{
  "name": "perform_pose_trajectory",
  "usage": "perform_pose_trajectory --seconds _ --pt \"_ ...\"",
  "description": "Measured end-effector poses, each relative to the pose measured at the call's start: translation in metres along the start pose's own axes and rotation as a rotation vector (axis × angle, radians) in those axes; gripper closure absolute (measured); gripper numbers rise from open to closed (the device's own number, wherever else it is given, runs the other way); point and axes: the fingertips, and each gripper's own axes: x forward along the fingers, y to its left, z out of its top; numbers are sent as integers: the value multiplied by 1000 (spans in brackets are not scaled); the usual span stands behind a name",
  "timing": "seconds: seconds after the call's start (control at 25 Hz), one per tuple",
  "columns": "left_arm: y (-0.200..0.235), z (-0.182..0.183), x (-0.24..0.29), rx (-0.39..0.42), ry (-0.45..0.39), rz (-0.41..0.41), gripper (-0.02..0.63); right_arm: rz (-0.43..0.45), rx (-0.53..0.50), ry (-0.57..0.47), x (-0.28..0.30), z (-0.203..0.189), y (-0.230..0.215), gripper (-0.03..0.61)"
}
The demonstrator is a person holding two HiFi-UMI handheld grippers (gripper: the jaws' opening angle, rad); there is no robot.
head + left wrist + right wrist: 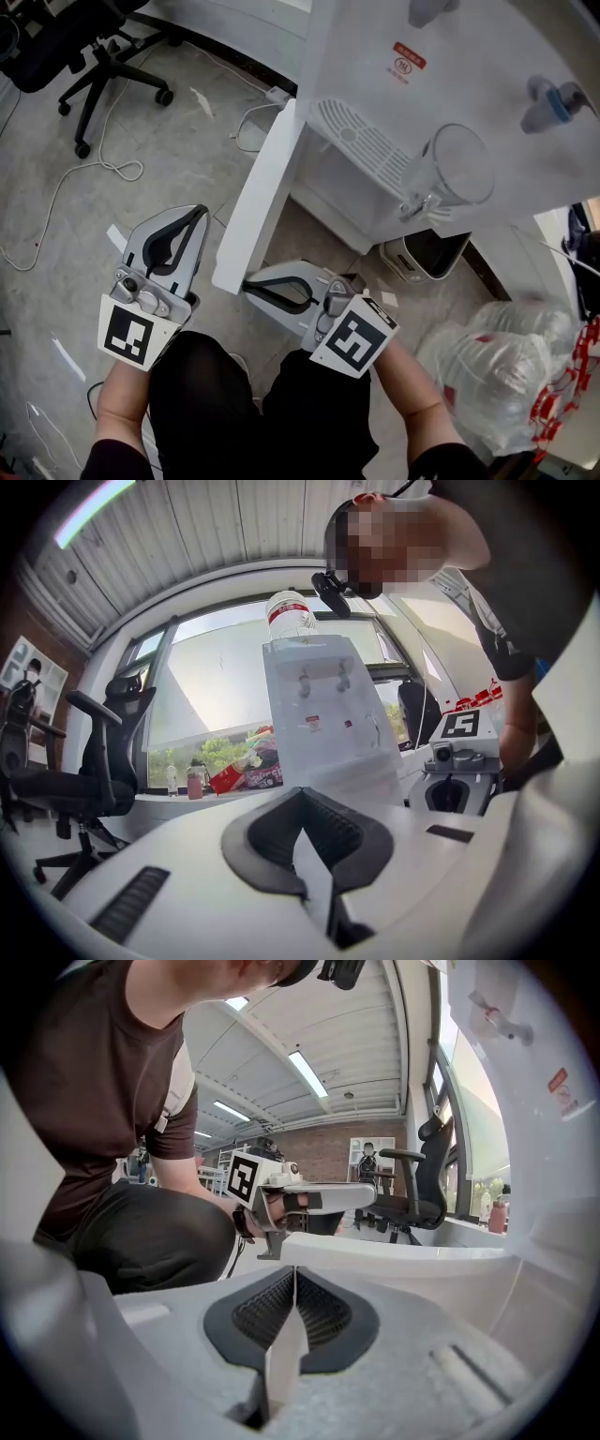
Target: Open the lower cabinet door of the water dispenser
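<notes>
The door (255,202) of the dispenser (450,66) already stands swung out, edge-on, with its free edge just ahead of the right gripper (251,283), whose jaws are pressed together with nothing between them. The left gripper (200,214) is on the door's other side, near it but apart, and its jaws also meet at the tips and hold nothing. Since neither gripper has a hold on the door, my worry is that it drifts back toward shut once the right jaws leave it. Closed tips pushing on a thin edge could also slip off. A hard shove might send the panel into the left jaws or strain the hinge. It could also jolt the dispenser enough to shake the clear cup (459,167), which looks empty, off the drip tray, well beyond the right jaws. The cabinet (323,183) behind the door shows only bare white walls; its depths are hidden. A big bottle (292,619) is seated on top of the dispenser, far ahead of the left jaws, and I cannot tell how full it is. Off to the right jaws' far side are a small bin (427,255) with a dark inside and a clear bag (502,361) of crumpled plastic.
</notes>
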Motion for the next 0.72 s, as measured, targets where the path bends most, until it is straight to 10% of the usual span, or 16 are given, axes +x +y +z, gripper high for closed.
perform_pose_trajectory --seconds 0.72 --pt "35 2 -28 -10 5 125 606 -47 13 -67 48 16 -18 572"
